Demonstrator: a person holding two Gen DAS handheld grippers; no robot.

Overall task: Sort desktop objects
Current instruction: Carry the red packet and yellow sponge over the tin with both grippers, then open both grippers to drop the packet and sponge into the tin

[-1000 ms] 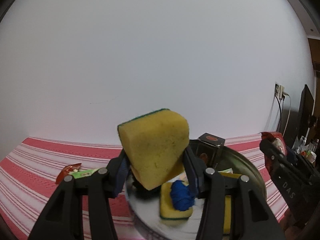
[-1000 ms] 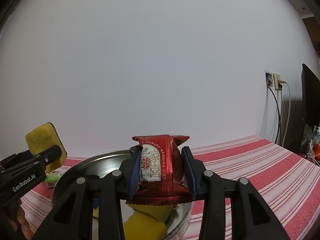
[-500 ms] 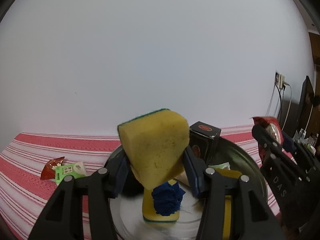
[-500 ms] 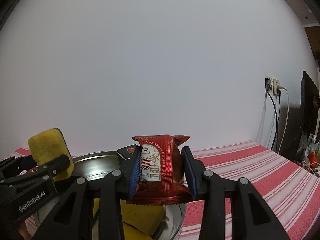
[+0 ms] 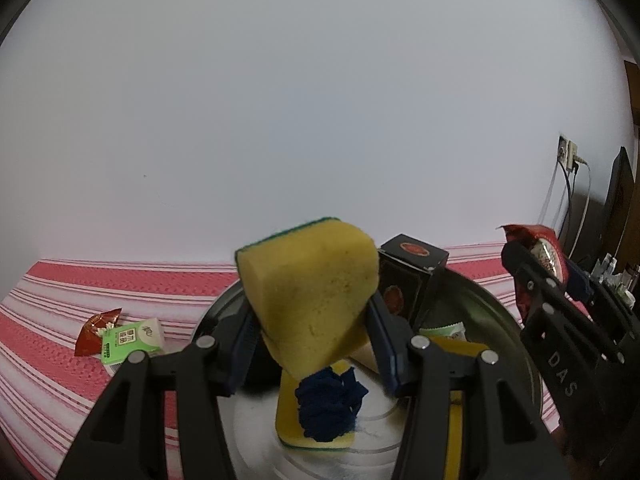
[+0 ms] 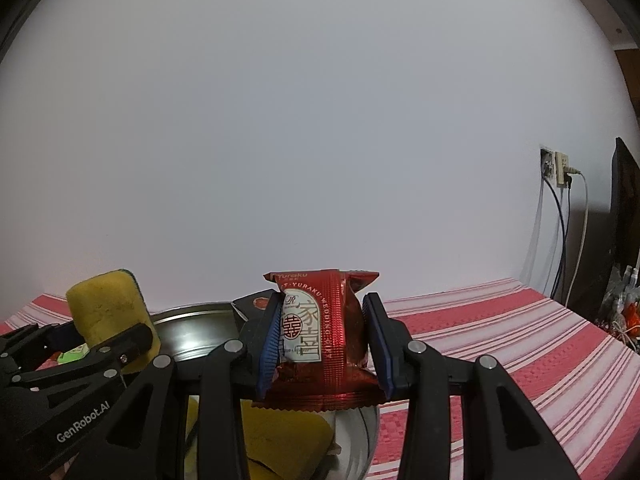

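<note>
My left gripper (image 5: 310,334) is shut on a yellow sponge (image 5: 308,292) with a green back, held above the round metal tray (image 5: 496,312). In the tray lie another yellow sponge (image 5: 288,412) with a blue yarn ball (image 5: 330,404) on it, a black box (image 5: 408,276) and a further yellow sponge (image 5: 456,400). My right gripper (image 6: 322,344) is shut on a red snack packet (image 6: 324,336), held above the tray's right rim (image 6: 192,314). The right gripper and its packet (image 5: 536,252) show at the right of the left wrist view.
A green-and-white packet (image 5: 132,338) and a red wrapper (image 5: 96,326) lie on the red-striped tablecloth (image 5: 48,312) left of the tray. A white wall stands behind. Wall sockets with cables (image 6: 556,168) and a dark monitor (image 6: 624,208) are at the far right.
Both grippers have moved forward over the tray, each holding its object. The tray and its contents now lie nearer and lower in both views.
</note>
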